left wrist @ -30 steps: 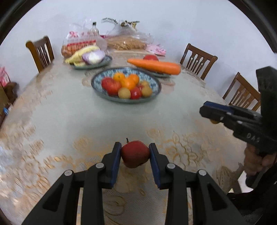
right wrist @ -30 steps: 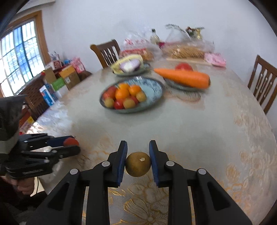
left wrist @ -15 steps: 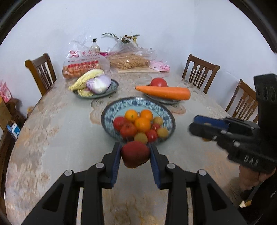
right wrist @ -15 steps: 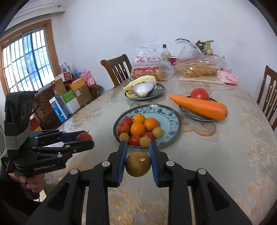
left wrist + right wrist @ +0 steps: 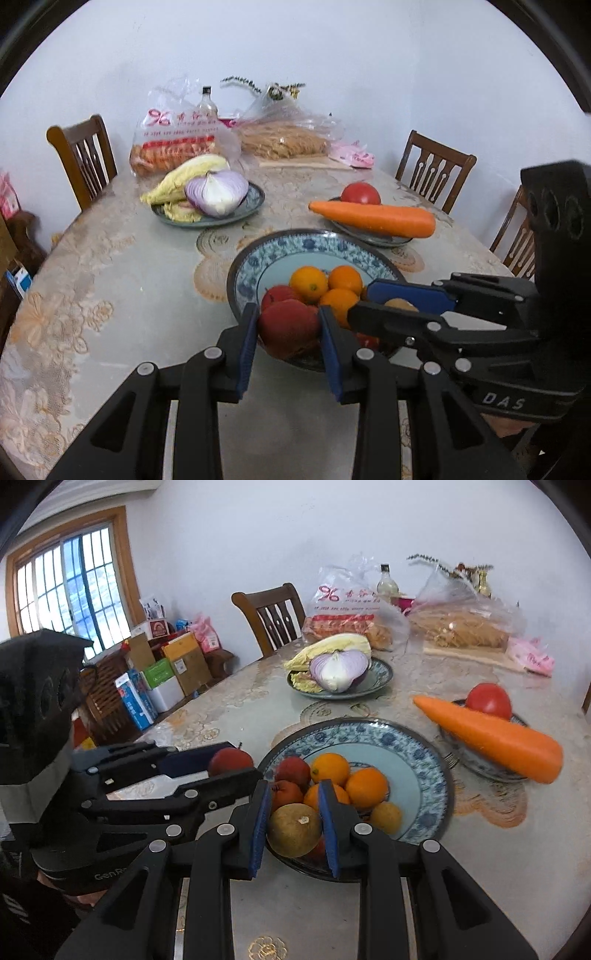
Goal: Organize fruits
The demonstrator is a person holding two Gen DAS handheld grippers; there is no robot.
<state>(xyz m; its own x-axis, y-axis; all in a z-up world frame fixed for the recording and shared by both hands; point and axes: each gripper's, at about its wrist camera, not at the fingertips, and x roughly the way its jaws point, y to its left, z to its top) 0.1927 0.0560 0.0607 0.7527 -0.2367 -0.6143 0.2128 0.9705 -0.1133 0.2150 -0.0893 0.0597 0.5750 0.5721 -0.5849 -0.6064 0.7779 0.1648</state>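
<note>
My left gripper [image 5: 288, 328] is shut on a red apple [image 5: 289, 328] and holds it over the near rim of the blue patterned fruit plate [image 5: 295, 243]. My right gripper [image 5: 293, 829] is shut on a brown-yellow round fruit [image 5: 294, 829], also over the plate's near rim [image 5: 369, 729]. The plate holds several oranges [image 5: 308, 284], red fruits and small yellow fruits. The right gripper shows in the left wrist view [image 5: 402, 306], the left gripper in the right wrist view [image 5: 225, 766]; they sit side by side, close together.
A plate with a large carrot [image 5: 373, 218] and a tomato [image 5: 360, 192] stands right of the fruit plate. A plate with half an onion [image 5: 216, 192] and cabbage is behind on the left. Bags, a bottle and wooden chairs [image 5: 83, 157] lie beyond.
Both grippers have moved forward across the table with their fruits, from well short of the fruit plate to over its near rim. They have come closer together.
</note>
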